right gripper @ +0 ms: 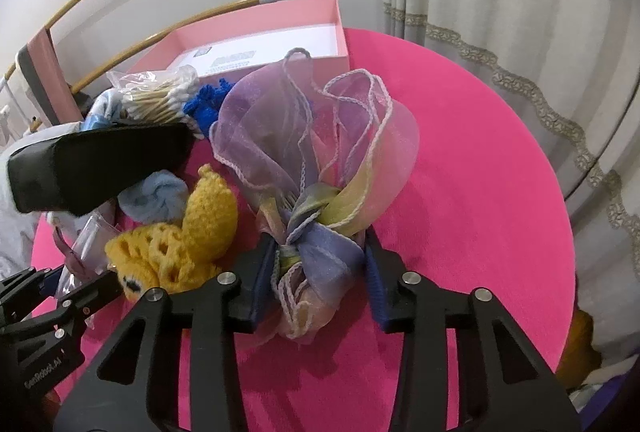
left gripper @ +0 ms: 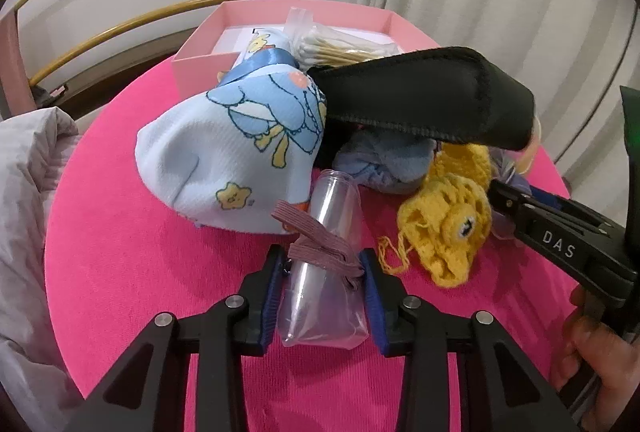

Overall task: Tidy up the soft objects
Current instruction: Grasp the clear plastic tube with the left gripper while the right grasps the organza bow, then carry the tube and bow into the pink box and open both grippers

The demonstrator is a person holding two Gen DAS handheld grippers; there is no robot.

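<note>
On the pink tabletop point(right gripper: 480, 152), far pink box point(right gripper: 256, 28), my right hand-held gripper point(right gripper: 320, 272) clamping the pastel organza scarf point(right gripper: 312, 136) near centre, my left hand-held gripper point(left gripper: 322, 280) gripping a clear bag point(left gripper: 320, 304) with mauve elastic band point(left gripper: 316, 244)

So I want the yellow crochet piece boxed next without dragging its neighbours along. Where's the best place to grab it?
Probably the solid knitted lobe of the yellow crochet piece. It stands clear of the lacy part, so come from above. Avoid the loose yarn tail and the side under the black pouch.
</note>
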